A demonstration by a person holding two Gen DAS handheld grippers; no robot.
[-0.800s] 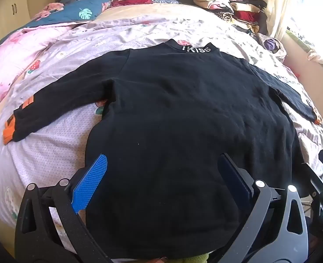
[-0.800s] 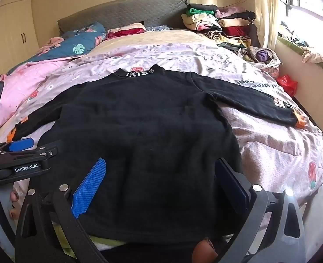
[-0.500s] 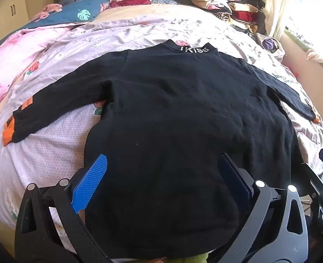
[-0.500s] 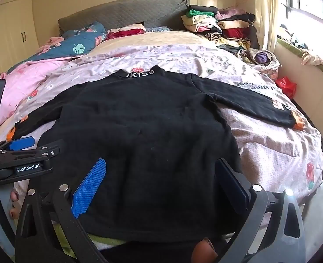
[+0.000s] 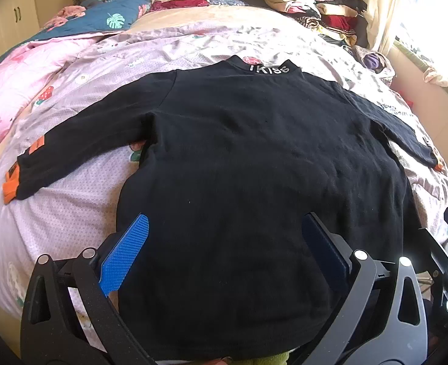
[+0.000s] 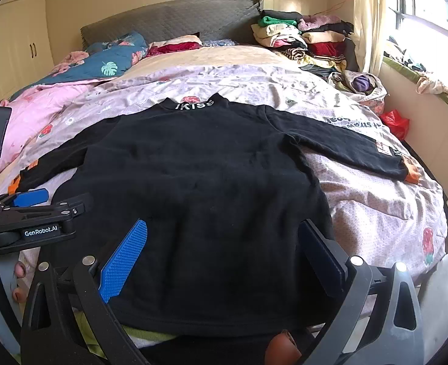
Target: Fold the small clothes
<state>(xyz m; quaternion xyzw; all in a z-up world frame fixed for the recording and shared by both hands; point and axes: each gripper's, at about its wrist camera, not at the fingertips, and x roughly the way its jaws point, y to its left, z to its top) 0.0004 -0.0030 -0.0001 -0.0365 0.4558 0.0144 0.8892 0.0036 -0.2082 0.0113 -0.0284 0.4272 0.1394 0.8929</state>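
Note:
A black long-sleeved sweater [image 5: 254, 158] [image 6: 199, 182] lies flat on the bed, back up, collar with white lettering at the far end, both sleeves spread out with orange cuffs. My left gripper [image 5: 224, 243] hovers open over the hem's left part, nothing between its blue pads. Over the hem's right part my right gripper [image 6: 220, 246] stands open too, holding nothing. The left gripper's body [image 6: 32, 213] shows at the left edge of the right wrist view.
A pale pink floral bedsheet [image 5: 71, 200] covers the bed. Pink and blue quilts [image 6: 102, 64] lie at the far left. A pile of folded clothes [image 6: 303, 36] sits by the headboard, far right. A window and curtain are on the right, wardrobes on the left.
Both views have shifted only slightly; the sweater lies as before and both grippers stay open above its hem.

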